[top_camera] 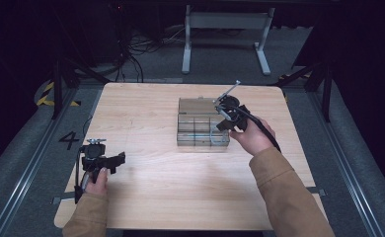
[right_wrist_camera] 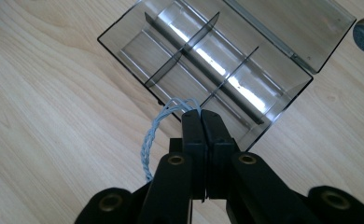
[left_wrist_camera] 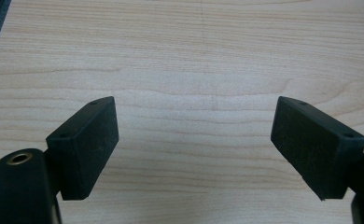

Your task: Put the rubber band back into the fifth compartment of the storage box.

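right hand-held gripper (right_wrist_camera: 202, 116) clamps twisted pale-blue cord (right_wrist_camera: 153, 140) | smoky clear divided box (right_wrist_camera: 227, 60) | left hand-held gripper (left_wrist_camera: 194, 140) released

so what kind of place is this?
Looks like a dim lab or recording bay, not a home: a bare wooden table on grey carpet, hazard-striped tape, floor rails, loose cables behind.

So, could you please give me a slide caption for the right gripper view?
Right tongs shut on a twisted pale blue cord above a clear divided organiser box on the wooden table.
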Action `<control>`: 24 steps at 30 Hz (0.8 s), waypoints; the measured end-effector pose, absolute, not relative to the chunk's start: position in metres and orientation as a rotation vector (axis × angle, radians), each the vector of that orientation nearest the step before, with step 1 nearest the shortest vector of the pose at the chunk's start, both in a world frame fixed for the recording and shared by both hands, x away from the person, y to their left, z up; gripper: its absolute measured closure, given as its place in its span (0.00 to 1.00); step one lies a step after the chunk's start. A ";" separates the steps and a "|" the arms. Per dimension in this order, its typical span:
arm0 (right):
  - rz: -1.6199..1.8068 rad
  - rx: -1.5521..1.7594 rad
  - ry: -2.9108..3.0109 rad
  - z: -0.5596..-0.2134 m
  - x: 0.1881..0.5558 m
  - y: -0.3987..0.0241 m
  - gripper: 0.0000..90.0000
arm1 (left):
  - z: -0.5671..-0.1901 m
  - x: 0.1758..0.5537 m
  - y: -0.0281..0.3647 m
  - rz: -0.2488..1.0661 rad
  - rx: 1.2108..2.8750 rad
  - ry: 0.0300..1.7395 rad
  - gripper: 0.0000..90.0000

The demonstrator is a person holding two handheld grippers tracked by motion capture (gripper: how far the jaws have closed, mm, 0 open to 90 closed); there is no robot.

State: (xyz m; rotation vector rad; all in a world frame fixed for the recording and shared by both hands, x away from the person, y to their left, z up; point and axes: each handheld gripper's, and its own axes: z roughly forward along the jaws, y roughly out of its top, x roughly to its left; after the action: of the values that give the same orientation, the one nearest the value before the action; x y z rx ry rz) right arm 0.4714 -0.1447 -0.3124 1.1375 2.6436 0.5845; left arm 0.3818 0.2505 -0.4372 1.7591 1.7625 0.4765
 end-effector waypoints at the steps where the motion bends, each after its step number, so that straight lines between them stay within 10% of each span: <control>1: 0.584 1.137 2.641 -0.311 0.473 -0.144 0.99 | -0.437 0.381 0.252 0.479 1.763 1.764 0.18; 24: 0.555 1.003 2.649 -0.312 0.514 -0.120 0.99 | -0.437 0.379 0.254 0.480 1.755 1.764 0.18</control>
State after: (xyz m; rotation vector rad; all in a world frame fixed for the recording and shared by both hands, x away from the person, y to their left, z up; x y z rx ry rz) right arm 0.5136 -0.1199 -0.3123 1.0029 2.6486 0.5553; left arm 0.3794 0.2545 -0.4370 1.7549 1.7641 0.4799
